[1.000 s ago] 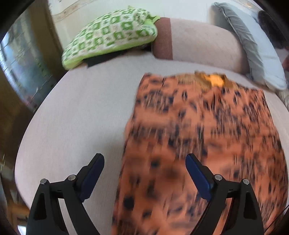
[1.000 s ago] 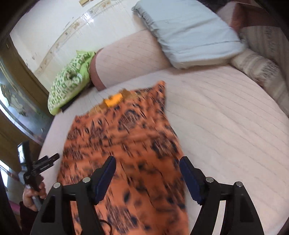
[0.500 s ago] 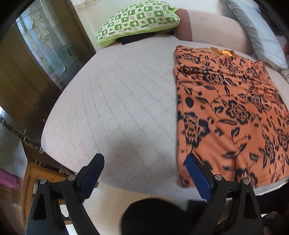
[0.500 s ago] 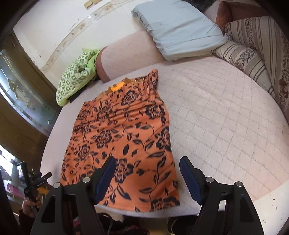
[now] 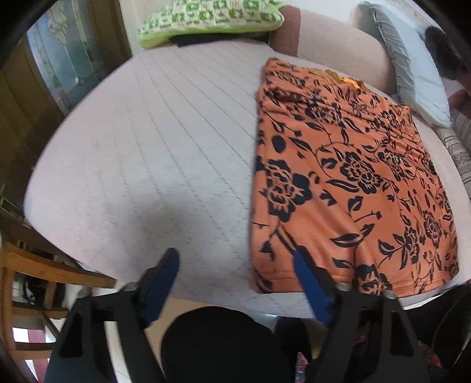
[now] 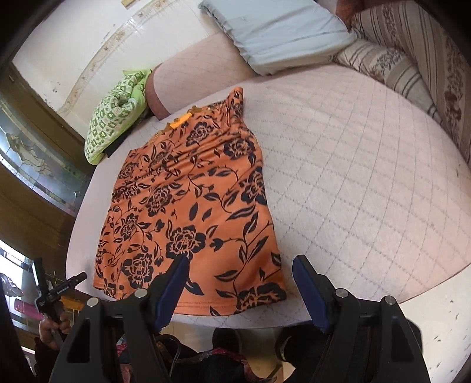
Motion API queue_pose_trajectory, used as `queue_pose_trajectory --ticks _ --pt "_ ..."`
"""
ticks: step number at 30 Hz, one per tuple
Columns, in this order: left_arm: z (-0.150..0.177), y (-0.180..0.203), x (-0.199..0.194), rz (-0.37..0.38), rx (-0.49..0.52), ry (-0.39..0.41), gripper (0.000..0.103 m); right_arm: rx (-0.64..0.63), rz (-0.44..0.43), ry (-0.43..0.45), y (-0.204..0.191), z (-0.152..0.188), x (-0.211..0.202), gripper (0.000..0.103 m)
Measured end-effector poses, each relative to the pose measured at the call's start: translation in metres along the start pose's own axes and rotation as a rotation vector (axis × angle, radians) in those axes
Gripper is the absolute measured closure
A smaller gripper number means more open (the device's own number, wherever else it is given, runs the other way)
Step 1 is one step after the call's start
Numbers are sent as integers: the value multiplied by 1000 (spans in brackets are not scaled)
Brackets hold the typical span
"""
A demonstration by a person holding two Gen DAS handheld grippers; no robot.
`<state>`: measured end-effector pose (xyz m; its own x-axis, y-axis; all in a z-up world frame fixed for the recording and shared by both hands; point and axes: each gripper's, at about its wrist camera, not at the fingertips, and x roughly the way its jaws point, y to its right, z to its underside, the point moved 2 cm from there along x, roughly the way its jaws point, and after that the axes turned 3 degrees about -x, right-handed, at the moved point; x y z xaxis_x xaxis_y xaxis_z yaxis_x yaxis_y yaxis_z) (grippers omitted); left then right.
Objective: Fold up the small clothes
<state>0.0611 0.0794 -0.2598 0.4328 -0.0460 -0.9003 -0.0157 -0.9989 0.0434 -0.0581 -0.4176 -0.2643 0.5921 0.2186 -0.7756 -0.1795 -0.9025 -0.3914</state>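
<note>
An orange top with a black flower print [image 5: 347,176] lies flat on the pale quilted bed [image 5: 147,153], neck end far, hem at the near edge; it also shows in the right wrist view [image 6: 188,203]. My left gripper [image 5: 235,265] is open and empty, above the near bed edge by the garment's near left corner. My right gripper [image 6: 240,271] is open and empty, just above the hem near the garment's near right corner. The left gripper also shows in the right wrist view [image 6: 53,291] at the far left, held in a hand.
A green patterned pillow [image 5: 206,20] and a grey pillow [image 5: 409,67] lie at the head of the bed. Striped cushions [image 6: 412,59] line the right side. A wooden chair [image 5: 35,271] stands at the left by the bed. Dark doors with glass [image 6: 35,165] stand behind.
Both grippers have pulled back from over the garment to the near bed edge and stayed open. The garment lies flat and has not moved.
</note>
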Motion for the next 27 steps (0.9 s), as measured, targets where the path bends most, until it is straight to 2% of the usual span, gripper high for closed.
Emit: queue_pose_trajectory --ticks 2,5,6,10,12,14,17,19,21,22,24,25,26,27 --pt "-1 9 10 59 18 -27 33 3 0 -8 0 1 4 27" --pt "-2 19 27 117 27 -62 57 2 -5 -6 -1 2 7 27" --pt "-3 22 33 155 30 -72 60 3 -8 -2 -1 3 7 27" --pt "-2 22 39 168 37 -58 70 22 -6 -2 5 9 9 27" --pt "-1 18 38 169 38 -49 88 35 -6 -10 10 12 13 27" --pt "0 14 37 187 26 -47 91 59 -13 -15 17 14 17 27" --pt "-2 14 37 167 26 -50 90 101 -38 -26 25 15 23 27" --pt "-3 14 36 151 18 -57 81 111 -40 -33 27 15 26 27" --pt "-1 10 35 107 10 -67 28 112 -38 -31 28 15 27 27" --pt "-1 9 35 79 7 -55 24 112 -39 -31 29 15 27 27" --pt "0 10 37 77 15 -48 25 118 -40 -33 32 17 30 27" --pt "1 11 39 92 17 -53 29 125 -41 -36 34 17 32 27" --pt "1 14 41 114 19 -61 50 132 -44 -37 35 19 34 27" --pt "2 18 42 110 26 -63 58 139 -47 -38 37 20 35 27"
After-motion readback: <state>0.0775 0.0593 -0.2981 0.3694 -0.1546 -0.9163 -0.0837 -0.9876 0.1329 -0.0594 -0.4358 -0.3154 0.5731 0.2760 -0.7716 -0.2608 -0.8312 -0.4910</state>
